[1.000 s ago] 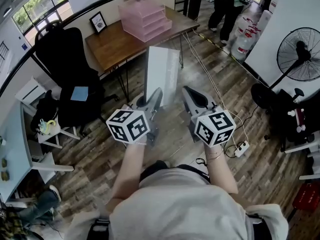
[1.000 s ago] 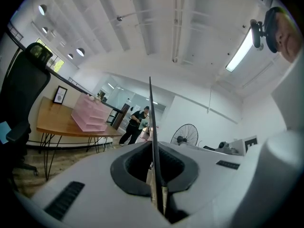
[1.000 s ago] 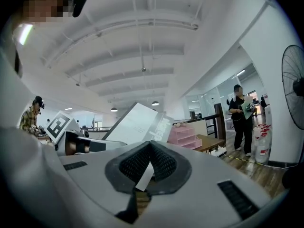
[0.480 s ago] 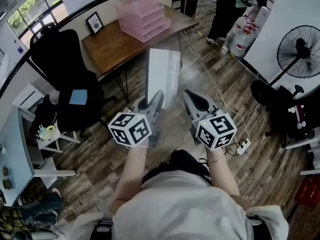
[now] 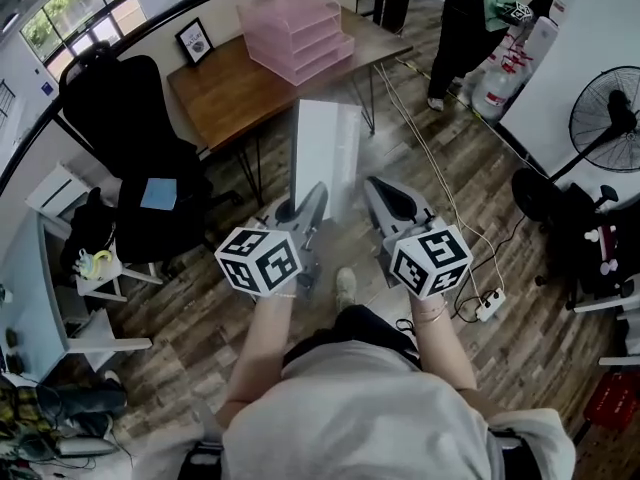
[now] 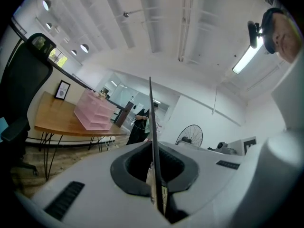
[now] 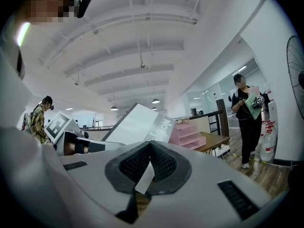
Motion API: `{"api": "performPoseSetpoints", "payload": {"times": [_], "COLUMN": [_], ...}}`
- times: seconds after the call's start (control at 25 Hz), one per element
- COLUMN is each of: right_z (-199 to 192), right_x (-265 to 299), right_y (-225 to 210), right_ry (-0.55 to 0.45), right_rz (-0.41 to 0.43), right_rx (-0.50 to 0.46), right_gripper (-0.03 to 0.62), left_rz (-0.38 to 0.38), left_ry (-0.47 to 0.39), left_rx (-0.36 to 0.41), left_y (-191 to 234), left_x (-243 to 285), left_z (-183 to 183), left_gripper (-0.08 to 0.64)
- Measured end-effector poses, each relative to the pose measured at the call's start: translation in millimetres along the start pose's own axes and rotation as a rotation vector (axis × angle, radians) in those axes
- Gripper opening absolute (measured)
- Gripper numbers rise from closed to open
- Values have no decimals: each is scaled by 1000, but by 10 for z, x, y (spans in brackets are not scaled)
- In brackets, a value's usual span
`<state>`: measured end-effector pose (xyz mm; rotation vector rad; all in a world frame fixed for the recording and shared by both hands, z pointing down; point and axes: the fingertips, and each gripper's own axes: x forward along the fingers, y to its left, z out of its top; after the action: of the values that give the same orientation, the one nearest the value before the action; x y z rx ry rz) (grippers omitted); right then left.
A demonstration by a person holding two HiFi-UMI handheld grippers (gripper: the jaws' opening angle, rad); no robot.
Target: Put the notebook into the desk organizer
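Observation:
A white-grey notebook point(image 5: 325, 153) stands upright in front of me, and my left gripper point(image 5: 312, 200) is shut on its lower edge. In the left gripper view the notebook point(image 6: 152, 127) shows edge-on as a thin line pinched between the pads of the left gripper point(image 6: 155, 151). My right gripper point(image 5: 383, 194) hangs just right of the notebook, apart from it, jaws shut; a small white strip point(image 7: 144, 177) sits in the hollow between them. The pink desk organizer point(image 5: 295, 33) stands on the wooden desk point(image 5: 235, 93) ahead, also seen as the organizer point(image 7: 187, 134) behind the notebook point(image 7: 135, 127).
A black office chair point(image 5: 130, 138) stands left of the desk, and a framed picture point(image 5: 195, 41) leans at the desk's back. A person point(image 5: 460, 28) stands at the far right by water bottles point(image 5: 497, 78). A fan point(image 5: 610, 118) and power strip point(image 5: 488, 306) lie to the right.
Both grippers keep their pose with the notebook held. The view has shifted slightly toward the desk, my shoe now shows below the grippers, and the person at the back has moved.

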<state>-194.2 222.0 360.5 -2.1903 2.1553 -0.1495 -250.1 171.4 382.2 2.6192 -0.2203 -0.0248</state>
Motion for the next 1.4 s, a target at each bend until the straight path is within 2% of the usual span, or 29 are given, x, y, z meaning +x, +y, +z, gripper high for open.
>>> {"api": "performPoseSetpoints", "payload": {"times": [0.68,0.84,1.04,1.4], "right_z": [499,472,354,187], "right_x": [1417,1595,1751,2134], "right_y": [-1325,-1548,-1712,-2136], "right_ry": [-64,-49,-22,5], "right_rz": [83,114,124,82], "right_rx": [1,9,41,79], "right_gripper": [12,12,12,12], "left_rz": [78,84,95,114], "left_ry": [-50,-63,-33,-13], "left_rx": [74,62,49,6], "left_y": [835,899,1009,1483], "left_x": [1435,1706,1919,2332], "left_z": [922,959,910,934], "left_gripper": [20,20,20,20]}}
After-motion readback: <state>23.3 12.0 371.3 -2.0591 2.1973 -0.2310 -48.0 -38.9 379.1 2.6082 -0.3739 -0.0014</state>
